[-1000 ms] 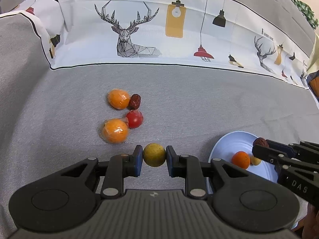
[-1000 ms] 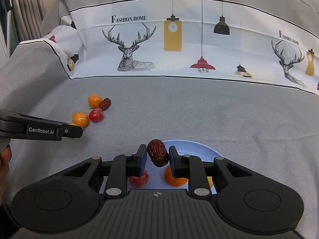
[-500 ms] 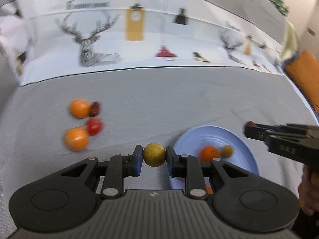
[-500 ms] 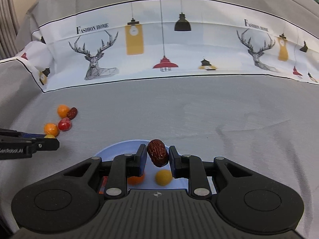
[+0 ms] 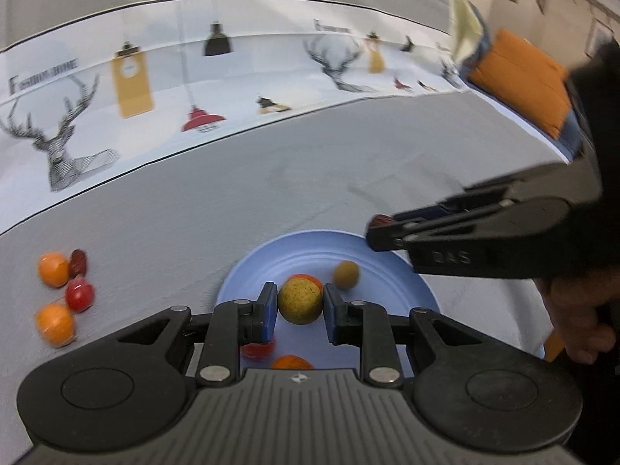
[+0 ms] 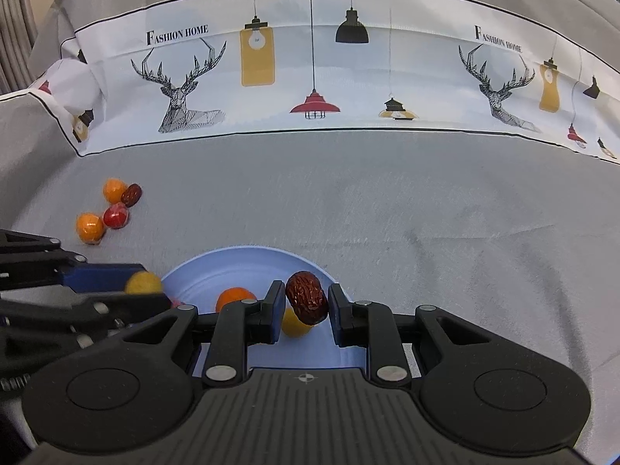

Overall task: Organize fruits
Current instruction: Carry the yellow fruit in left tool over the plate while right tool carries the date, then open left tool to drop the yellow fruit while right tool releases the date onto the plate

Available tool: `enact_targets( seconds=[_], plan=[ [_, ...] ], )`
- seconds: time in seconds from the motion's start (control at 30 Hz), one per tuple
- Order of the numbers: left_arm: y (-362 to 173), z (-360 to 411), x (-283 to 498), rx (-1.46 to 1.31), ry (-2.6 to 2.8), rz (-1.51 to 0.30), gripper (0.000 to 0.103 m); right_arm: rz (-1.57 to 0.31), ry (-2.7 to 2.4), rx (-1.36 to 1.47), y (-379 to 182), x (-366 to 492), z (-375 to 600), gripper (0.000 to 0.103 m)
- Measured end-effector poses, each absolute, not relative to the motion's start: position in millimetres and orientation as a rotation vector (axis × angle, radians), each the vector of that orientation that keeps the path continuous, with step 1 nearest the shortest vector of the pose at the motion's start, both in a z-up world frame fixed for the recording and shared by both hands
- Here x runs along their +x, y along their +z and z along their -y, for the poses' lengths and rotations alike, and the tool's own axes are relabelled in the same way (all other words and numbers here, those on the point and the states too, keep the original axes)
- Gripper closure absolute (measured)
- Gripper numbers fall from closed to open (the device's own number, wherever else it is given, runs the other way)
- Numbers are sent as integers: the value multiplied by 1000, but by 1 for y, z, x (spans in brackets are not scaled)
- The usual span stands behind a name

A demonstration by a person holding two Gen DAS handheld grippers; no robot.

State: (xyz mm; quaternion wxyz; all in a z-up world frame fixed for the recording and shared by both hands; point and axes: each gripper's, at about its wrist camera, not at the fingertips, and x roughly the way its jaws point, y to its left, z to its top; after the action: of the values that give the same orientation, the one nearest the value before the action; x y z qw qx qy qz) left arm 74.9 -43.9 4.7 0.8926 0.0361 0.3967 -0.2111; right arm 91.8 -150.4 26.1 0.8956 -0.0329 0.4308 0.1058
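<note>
Left wrist: grey cloth-covered desk [image 5: 240, 201] w/ deer-print strip at back, orange cushion [image 5: 519, 81] far right. Left gripper [image 5: 300, 304] fingers pinch a speckled yellow-green fruit [image 5: 300, 299] over the blue plate [image 5: 387, 267].

Right wrist: same cloth. Right gripper [image 6: 304, 308] fingers clamp a wrinkled dark-red date [image 6: 307, 296] above plate's far rim; 4 loose fruits [image 6: 104, 213] lie left.
</note>
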Motion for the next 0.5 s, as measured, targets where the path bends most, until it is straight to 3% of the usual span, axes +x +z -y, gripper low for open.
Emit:
enact_targets(
  seconds=[0.5],
  plan=[
    [2,48,72,89,-472,-822,72,-940,237,-90,19,92,144,78]
  ],
)
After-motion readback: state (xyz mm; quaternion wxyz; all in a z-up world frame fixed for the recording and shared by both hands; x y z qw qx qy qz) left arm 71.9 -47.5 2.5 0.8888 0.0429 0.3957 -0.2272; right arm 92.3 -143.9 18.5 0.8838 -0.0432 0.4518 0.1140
